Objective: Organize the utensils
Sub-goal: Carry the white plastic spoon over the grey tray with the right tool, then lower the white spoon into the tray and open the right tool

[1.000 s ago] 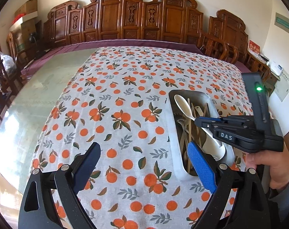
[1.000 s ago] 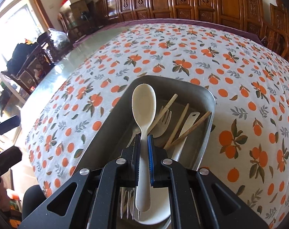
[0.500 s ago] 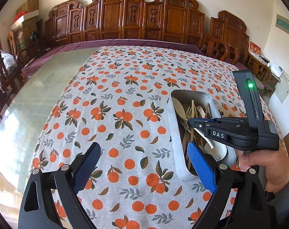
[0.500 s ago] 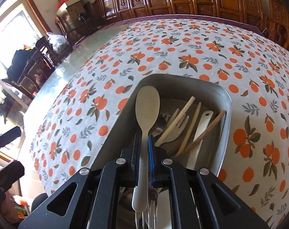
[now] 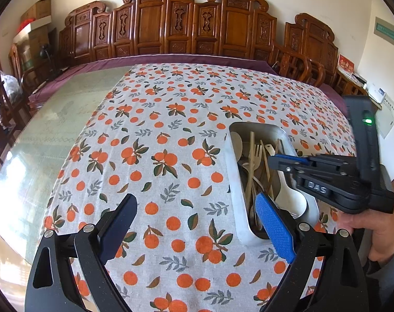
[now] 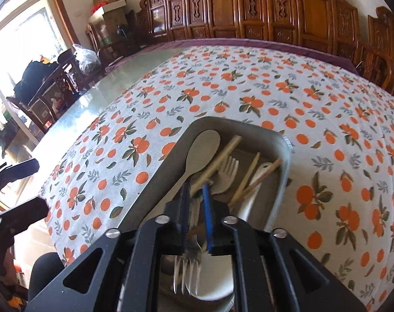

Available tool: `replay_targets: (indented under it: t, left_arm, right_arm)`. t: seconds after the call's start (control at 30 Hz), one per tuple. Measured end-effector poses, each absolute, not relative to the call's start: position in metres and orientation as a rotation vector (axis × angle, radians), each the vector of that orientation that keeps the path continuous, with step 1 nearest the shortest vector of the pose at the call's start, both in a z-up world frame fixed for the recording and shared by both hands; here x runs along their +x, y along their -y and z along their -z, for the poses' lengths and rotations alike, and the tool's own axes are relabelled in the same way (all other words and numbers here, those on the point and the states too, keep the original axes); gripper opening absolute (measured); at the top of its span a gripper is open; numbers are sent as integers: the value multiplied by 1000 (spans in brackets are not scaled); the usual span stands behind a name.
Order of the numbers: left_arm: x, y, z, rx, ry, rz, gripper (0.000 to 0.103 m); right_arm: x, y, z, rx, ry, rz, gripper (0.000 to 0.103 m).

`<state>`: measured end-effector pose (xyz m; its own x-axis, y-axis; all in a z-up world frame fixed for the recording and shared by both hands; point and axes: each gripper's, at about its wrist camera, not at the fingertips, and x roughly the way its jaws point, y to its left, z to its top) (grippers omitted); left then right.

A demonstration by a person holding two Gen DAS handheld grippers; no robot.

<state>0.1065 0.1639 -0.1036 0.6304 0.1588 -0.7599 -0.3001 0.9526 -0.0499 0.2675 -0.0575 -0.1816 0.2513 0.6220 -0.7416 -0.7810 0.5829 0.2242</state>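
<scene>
A metal tray (image 6: 249, 127) on the orange-print tablecloth holds several utensils: a cream spoon (image 6: 204, 148), wooden chopsticks (image 6: 223, 153), a cream fork (image 6: 227, 171) and a metal fork (image 6: 186, 273). The cream spoon lies loose against the tray's left wall. My right gripper (image 6: 195, 189) hangs over the tray with its jaws opening, a narrow gap between them and no pad pressing on anything. In the left wrist view the tray (image 5: 233, 171) sits right of centre, with the right gripper (image 5: 271, 160) above it. My left gripper (image 5: 195, 200) stands open over bare cloth, left of the tray.
A person's hand (image 5: 374, 234) holds the right gripper at the right edge. Glass tabletop (image 5: 53, 130) lies uncovered left of the cloth. Carved wooden chairs (image 5: 186, 26) line the far side, with more chairs and bags (image 6: 40, 83) at the left.
The right gripper carried the cream spoon down into the tray and let it go. The spoon now rests against the left wall. The left gripper has not moved.
</scene>
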Motion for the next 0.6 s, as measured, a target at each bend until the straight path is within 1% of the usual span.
replay_targets:
  t: [0.03,0.07,0.1,0.17,0.2,0.23,0.27,0.3,0.37,0.47,0.6]
  left_arm:
    - [107,-163,103,-178,-849,-263,89]
    - [107,-162,103,-178,-847,-262,89]
    - [107,-160,103,-176,-845,-260,89]
    - [108,-157,102,-175,-843,-257,89]
    - [108,-155,101,-174,-841,-256,89]
    - [108,-153,101,-174,-836,-254,89]
    - [108,-151,99,-175,-830,-252,89]
    - [108,-149,98,-175,-826,-248,89]
    - [108,-144,96,-169,-817,-243,89]
    - [108,-134,91,-158,-791,-236,89]
    - [108,-123,85,-149,-764,-227,89]
  right_arm:
    - [266,64,178,-203,-887,-956,26]
    - [265,70,175,-198,-873,-952,30]
    - [265,74,173,-196,-865,-950,32]
    - [263,86,166,-191,-844,-932,46]
    - [262,94,161,-186,-828,-920,59]
    - [261,100,157,-182,-812,-910,70]
    - [259,105,154,-179,-798,-902,76]
    - [257,112,150,-175,-788,-894,78]
    - [255,124,143,-166,-773,-879,90]
    - [251,143,135,-148,-749,-849,100]
    - [246,163,129,-146,-739,-820,100]
